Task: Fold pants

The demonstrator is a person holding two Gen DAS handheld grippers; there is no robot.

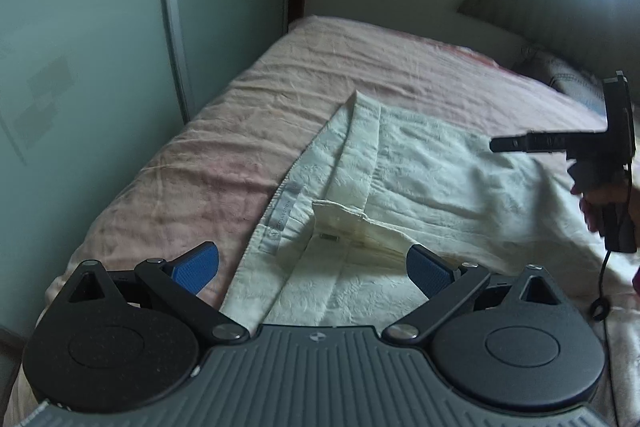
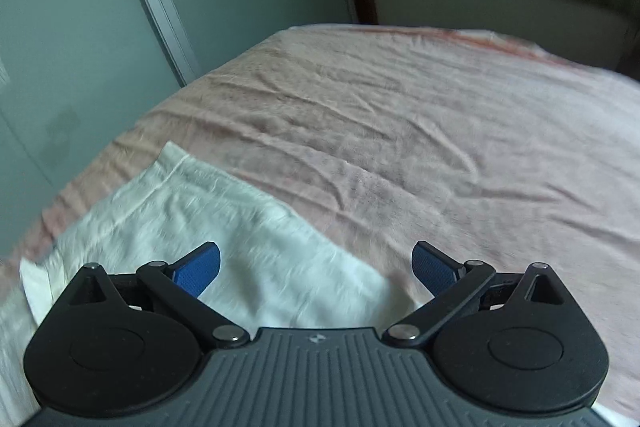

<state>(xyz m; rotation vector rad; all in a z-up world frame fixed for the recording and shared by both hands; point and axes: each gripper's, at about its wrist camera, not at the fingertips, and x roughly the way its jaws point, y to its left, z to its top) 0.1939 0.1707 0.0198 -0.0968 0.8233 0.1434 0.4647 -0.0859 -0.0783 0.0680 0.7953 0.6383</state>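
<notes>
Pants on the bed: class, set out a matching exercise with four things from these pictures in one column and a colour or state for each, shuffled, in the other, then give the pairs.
1. pants
2. bedsheet
3. left gripper
4. waistband label

a. open, holding nothing
b. pink, wrinkled
c. cream-white, spread out flat
d. pale grey strip

Pairs: 1-c, 2-b, 3-a, 4-d

The pants (image 1: 400,163) are seen to be creamy white, with a faint leafy pattern and a pale grey label. The bed sheet (image 2: 400,131) is coloured soft pink. Blue pads (image 1: 198,265) are carried on black fingers, and a grey ribbed body is seen behind them. The wall (image 1: 80,27) is painted pale green.
</notes>
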